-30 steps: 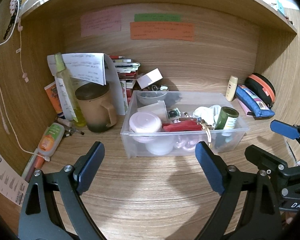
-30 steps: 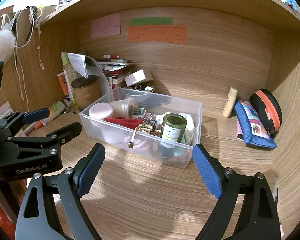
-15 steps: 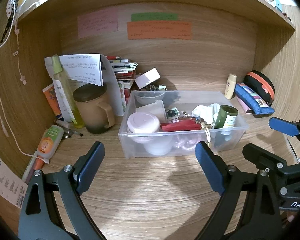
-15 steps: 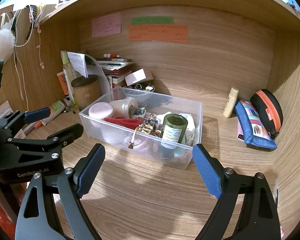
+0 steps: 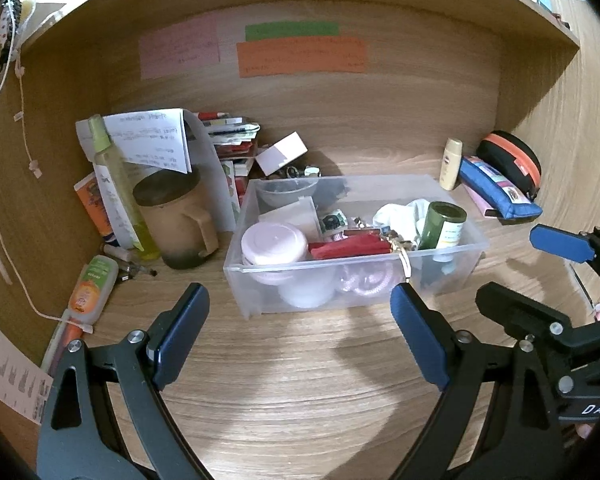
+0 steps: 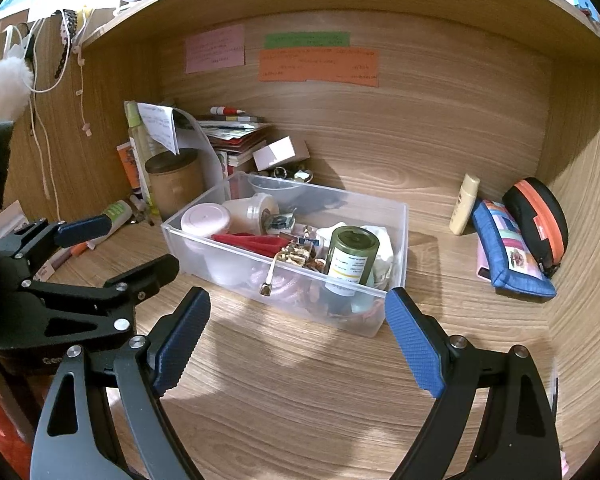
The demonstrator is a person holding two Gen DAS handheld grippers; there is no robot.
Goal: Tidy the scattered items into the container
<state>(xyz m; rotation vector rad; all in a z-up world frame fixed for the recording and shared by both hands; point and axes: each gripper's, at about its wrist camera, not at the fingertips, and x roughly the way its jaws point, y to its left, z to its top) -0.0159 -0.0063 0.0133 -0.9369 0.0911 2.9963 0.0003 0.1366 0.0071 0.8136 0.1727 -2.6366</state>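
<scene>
A clear plastic box (image 5: 452,250) (image 6: 188,236) stands on the wooden desk, holding a pink-lidded jar (image 5: 272,242), a red pouch (image 5: 346,248), a green bottle (image 5: 442,224) (image 6: 352,258), white cloth and small trinkets. My left gripper (image 5: 300,338) is open and empty, a short way in front of the box. My right gripper (image 6: 296,338) is open and empty, in front of the box's near corner. Each gripper also shows in the other's view, the right (image 5: 540,276) and the left (image 6: 112,248).
Left of the box stand a brown mug (image 5: 176,220), a yellow spray bottle (image 5: 118,188), papers, books and an orange-labelled tube (image 5: 92,286). At the right lie a cream bottle (image 6: 464,204), a blue pouch (image 6: 508,252) and a black-orange case (image 6: 538,220). Wooden walls enclose the desk.
Both grippers have drawn back slightly from the box and stay open. The left view has shifted a little, so the box sits slightly farther away.
</scene>
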